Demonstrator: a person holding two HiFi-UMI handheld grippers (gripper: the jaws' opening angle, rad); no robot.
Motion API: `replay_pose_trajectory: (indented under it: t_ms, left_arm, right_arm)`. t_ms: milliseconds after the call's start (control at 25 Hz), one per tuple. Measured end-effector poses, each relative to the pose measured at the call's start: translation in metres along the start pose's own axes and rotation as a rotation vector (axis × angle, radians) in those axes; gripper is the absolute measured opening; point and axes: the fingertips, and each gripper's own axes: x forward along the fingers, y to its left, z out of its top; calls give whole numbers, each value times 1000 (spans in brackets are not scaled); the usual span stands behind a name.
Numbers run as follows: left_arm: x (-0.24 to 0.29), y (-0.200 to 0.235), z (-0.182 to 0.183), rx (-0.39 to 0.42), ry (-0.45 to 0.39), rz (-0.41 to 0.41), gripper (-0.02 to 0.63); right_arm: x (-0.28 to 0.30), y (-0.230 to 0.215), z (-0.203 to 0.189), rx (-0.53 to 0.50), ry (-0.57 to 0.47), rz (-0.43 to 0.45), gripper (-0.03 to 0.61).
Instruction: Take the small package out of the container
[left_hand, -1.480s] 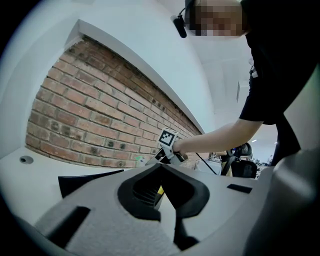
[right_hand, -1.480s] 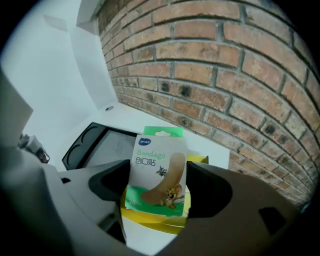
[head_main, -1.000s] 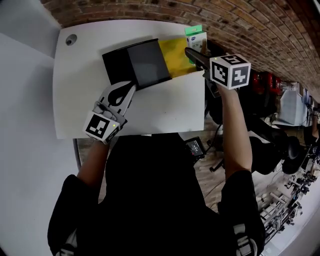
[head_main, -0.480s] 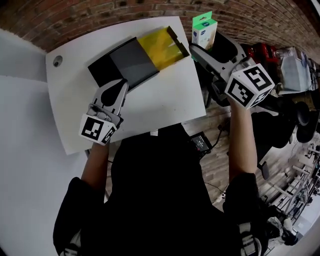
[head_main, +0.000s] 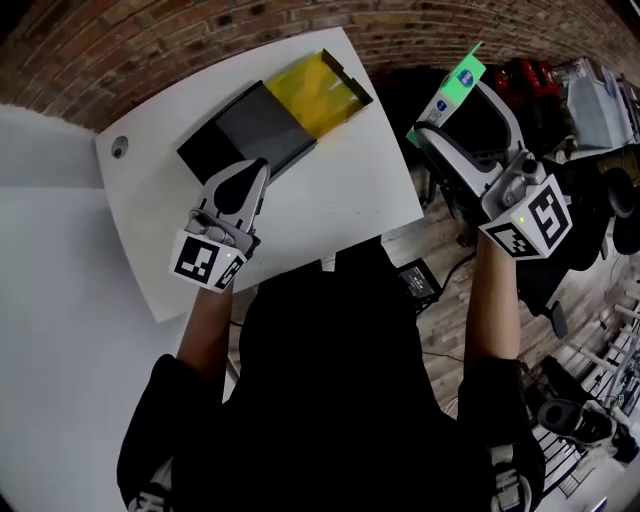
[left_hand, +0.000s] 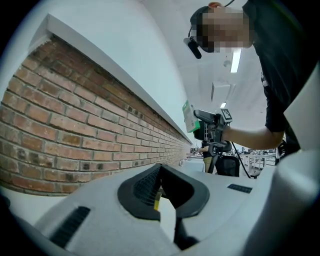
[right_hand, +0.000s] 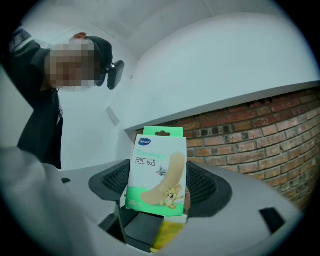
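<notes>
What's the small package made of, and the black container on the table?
The package looks like thin printed cardboard with a smooth finish: flat faces, crisp folded edges, a hang tab on top. The container seems matte black and grey plastic or stiff board; I can't tell which. Its yellow section looks like translucent plastic, with a slight sheen.

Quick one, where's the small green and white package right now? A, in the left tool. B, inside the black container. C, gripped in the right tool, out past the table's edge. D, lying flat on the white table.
C: the package stands upright between the jaws of the right tool, held clear of the table and away from the container.
</notes>
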Motion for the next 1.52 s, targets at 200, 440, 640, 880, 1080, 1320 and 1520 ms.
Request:
replay_pose_trajectory:
  t_ms: [200,440,640,880,1080,1320,1520]
  left_arm:
    - [5,-6,9,5,-8,-29,14]
    - [8,-10,19,1,-19,-41,14]
    - [9,-13,22,-1,-25,-54,14]
    - [13,-18,22,-2,-23,-62,14]
    - [21,-31,20,-8,-19,-91,14]
    - [29,-48,15,-15,-12,-139,14]
    - [31,-58,13,-17,-7,-169,15]
  right_arm:
    - [-25,19,18,34,-119,17,353]
    - [-52,41,24,81,-219,28,353]
    - [-69,50,8,171,-260,25,353]
    - [-81,53,-19,225,-237,18,353]
    - [-86,50,-39,249,-208,10,353]
    - [-90,56,-55,266,-196,13,353]
    - [-90,62,-68,273,-179,23,353]
